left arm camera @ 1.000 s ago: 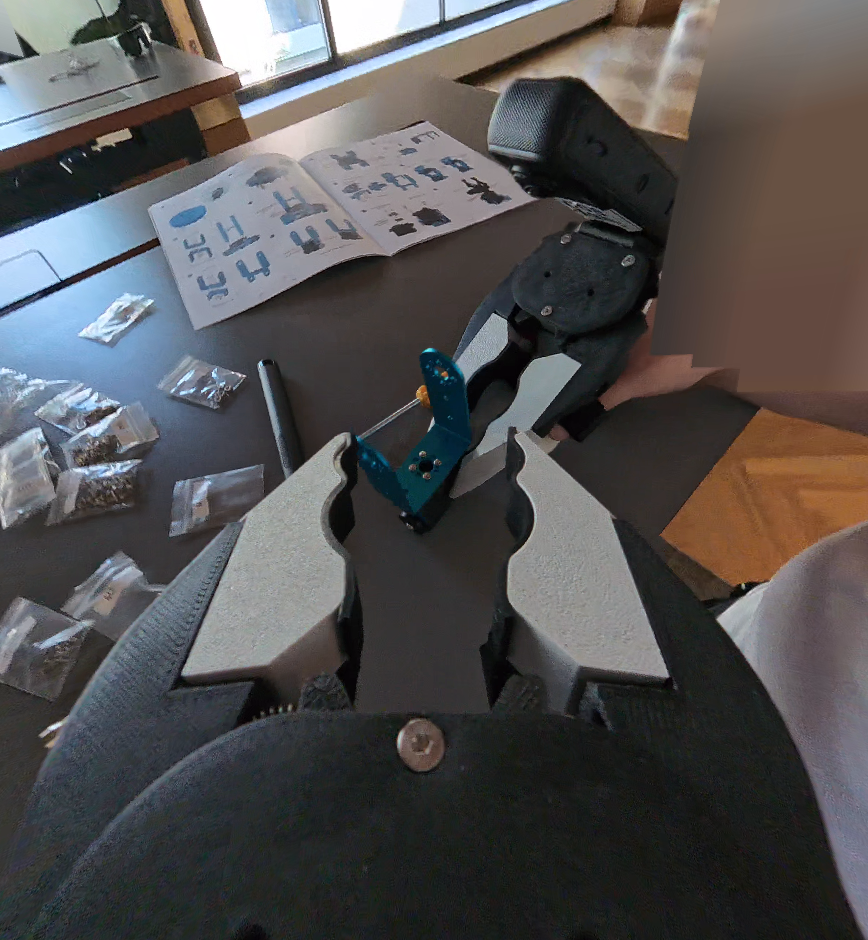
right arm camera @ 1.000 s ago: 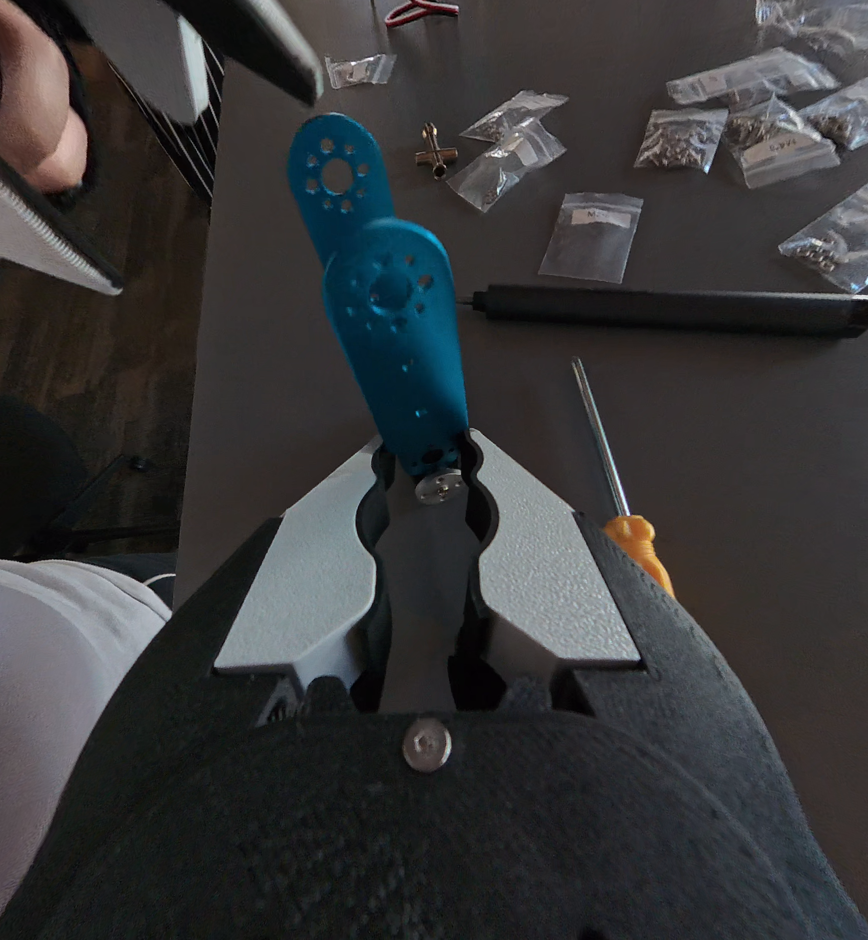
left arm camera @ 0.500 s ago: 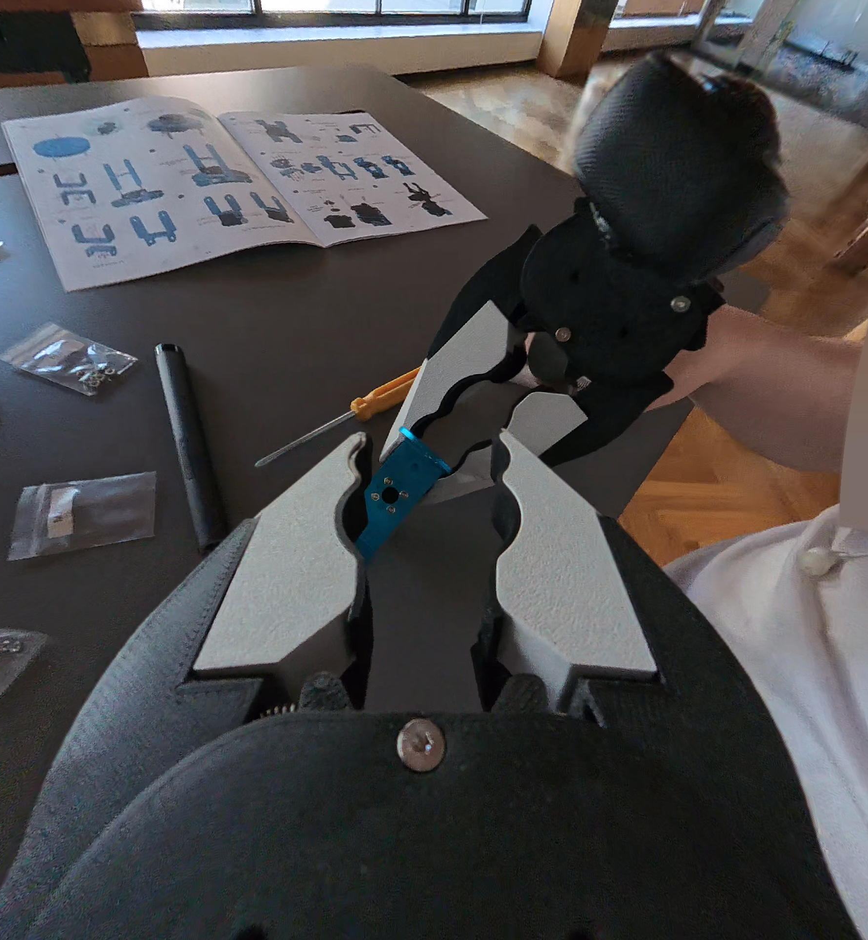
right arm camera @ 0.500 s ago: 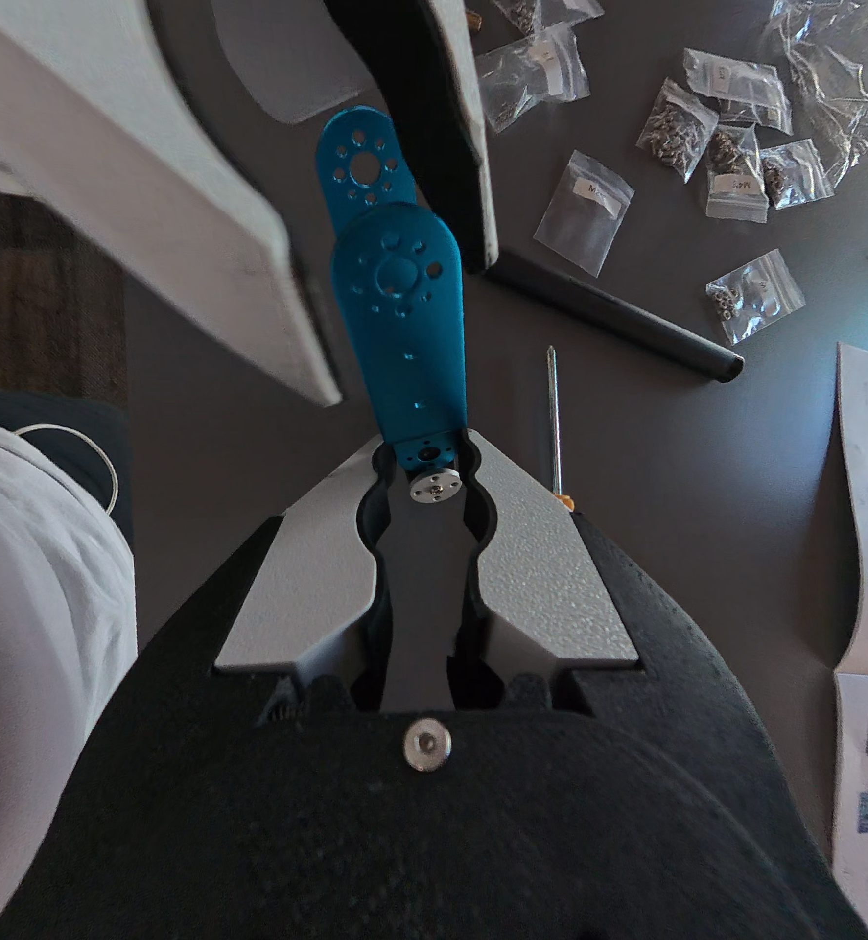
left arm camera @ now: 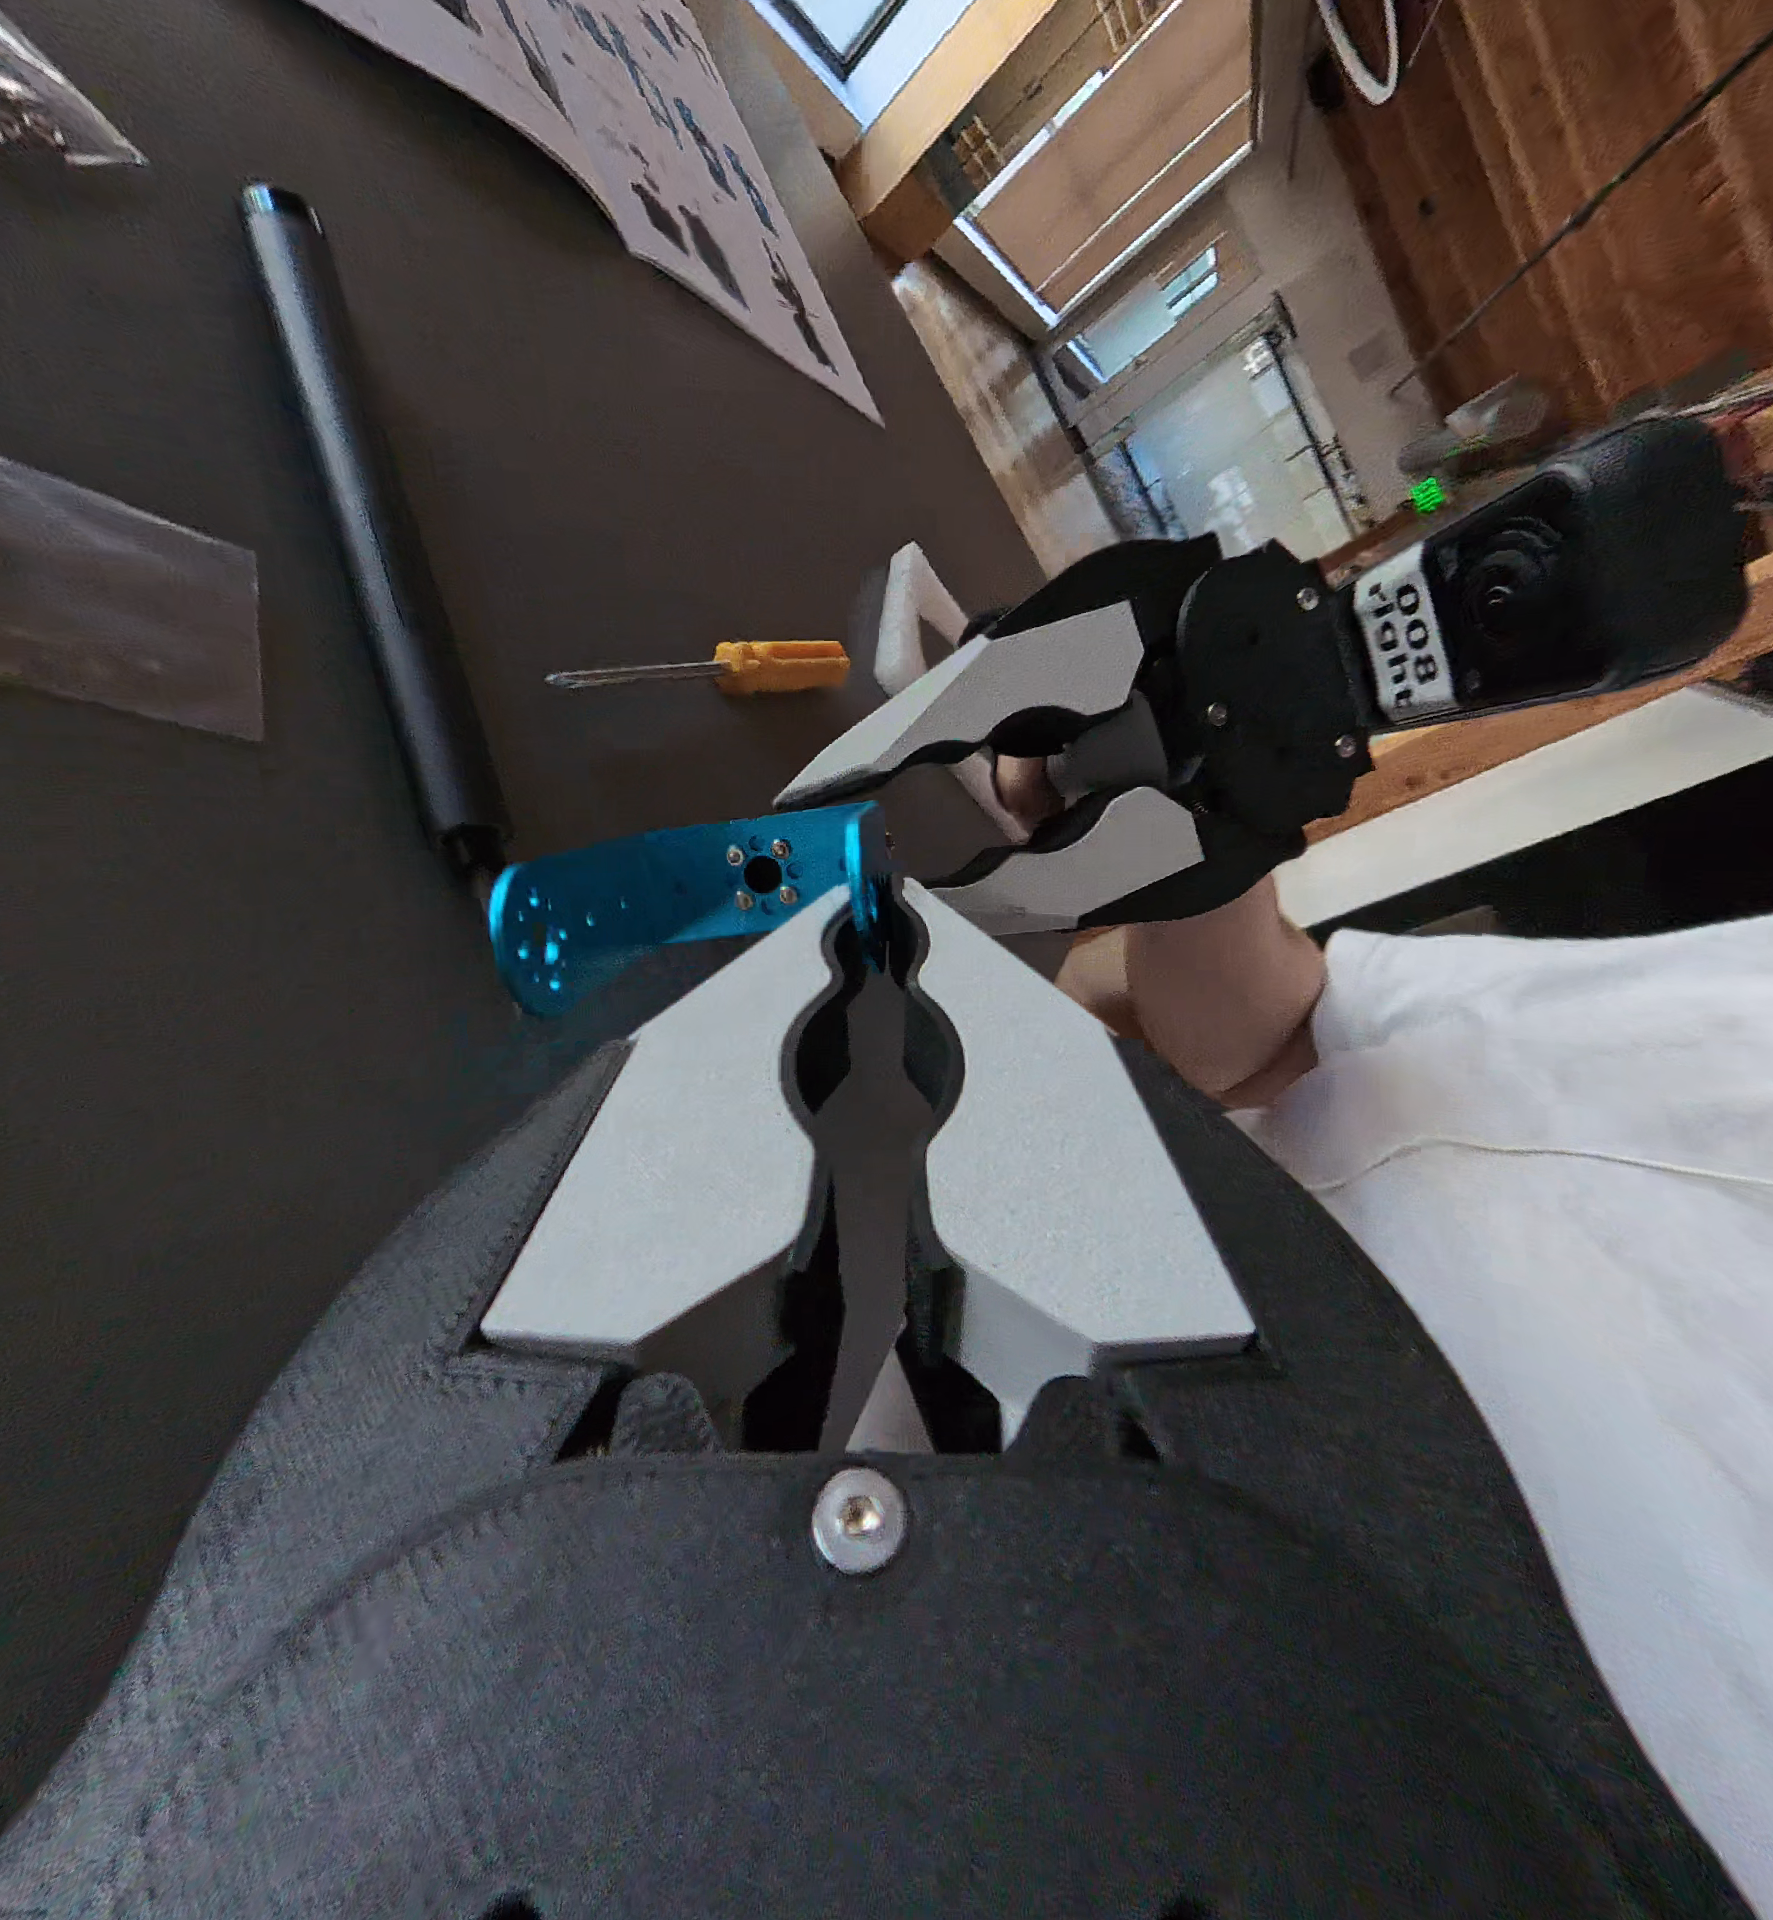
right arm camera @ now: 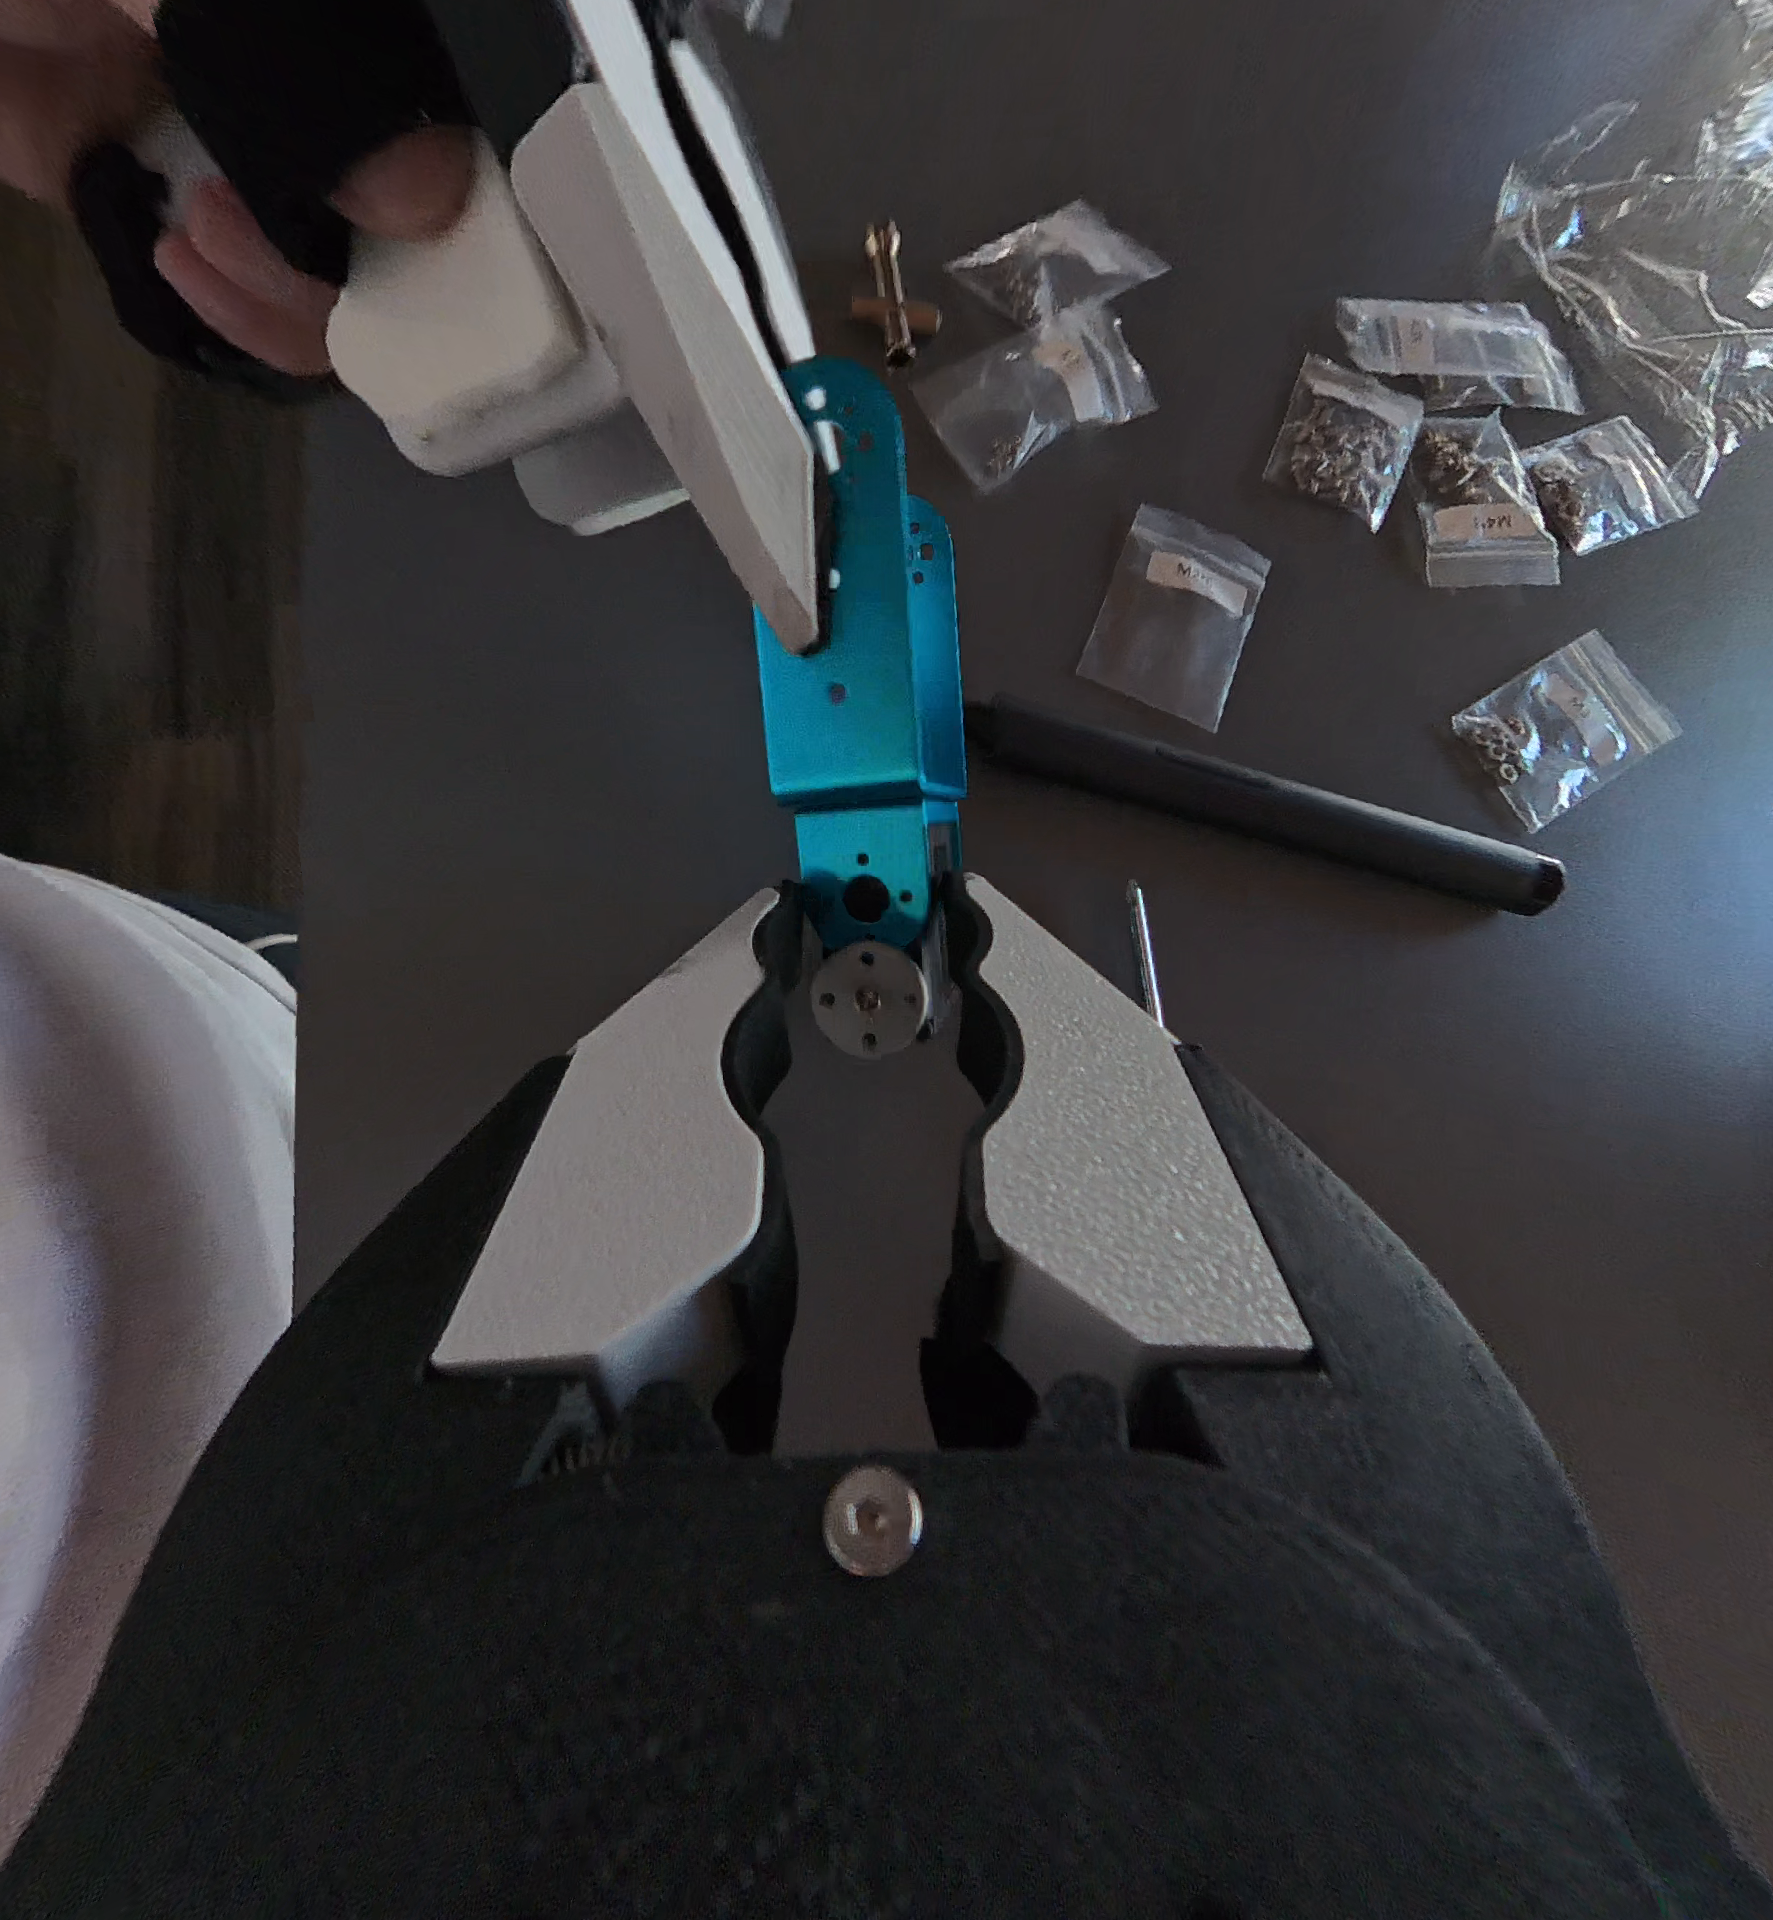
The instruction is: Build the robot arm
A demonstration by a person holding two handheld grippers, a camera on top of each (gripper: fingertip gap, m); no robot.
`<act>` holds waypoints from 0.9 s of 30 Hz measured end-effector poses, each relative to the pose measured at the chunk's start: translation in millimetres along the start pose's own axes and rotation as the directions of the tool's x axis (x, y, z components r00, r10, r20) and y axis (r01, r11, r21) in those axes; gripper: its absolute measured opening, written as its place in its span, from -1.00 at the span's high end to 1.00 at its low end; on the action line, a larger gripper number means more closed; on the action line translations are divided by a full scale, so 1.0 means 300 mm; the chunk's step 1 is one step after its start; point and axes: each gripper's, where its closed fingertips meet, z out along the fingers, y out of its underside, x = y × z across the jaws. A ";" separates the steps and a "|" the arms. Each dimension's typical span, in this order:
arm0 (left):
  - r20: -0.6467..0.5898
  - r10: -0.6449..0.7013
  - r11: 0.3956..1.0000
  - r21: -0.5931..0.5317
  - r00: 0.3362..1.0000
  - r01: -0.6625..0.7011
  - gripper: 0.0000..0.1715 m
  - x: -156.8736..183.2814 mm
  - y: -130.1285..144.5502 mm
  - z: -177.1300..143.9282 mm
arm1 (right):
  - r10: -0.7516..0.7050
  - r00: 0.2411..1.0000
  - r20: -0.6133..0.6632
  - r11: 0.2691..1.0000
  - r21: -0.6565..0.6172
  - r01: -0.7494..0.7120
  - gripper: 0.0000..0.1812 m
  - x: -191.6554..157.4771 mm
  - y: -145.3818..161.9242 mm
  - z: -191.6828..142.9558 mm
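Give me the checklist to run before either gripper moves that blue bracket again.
1. Left gripper has a grip on the blue bracket: ok, its fingertips are closed on one edge.
2. Right gripper has a grip: ok, its fingers clamp the bracket's base beside the silver disc.
3. Bracket lifted off the table: cannot tell from either view.
4. Orange-handled screwdriver out of the way: ok, it lies flat, apart from both grippers.
5. Black rod clear of the bracket: cannot tell, since its near end sits close behind the bracket in both views.
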 end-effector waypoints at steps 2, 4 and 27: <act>-0.026 -0.046 0.999 -0.005 0.999 0.045 0.99 -0.020 -0.004 -0.009 | 0.080 0.997 0.005 0.995 0.064 -0.081 0.62 0.017 0.009 -0.001; -0.038 -0.071 0.997 -0.018 0.997 0.070 0.98 -0.038 -0.013 -0.012 | 0.129 0.989 0.066 0.980 0.143 -0.138 0.59 0.007 0.011 -0.010; -0.031 0.655 0.732 -0.221 0.755 -0.645 0.14 0.011 -0.074 -0.007 | 0.043 0.972 0.230 0.961 0.256 -0.103 0.75 0.021 0.037 -0.040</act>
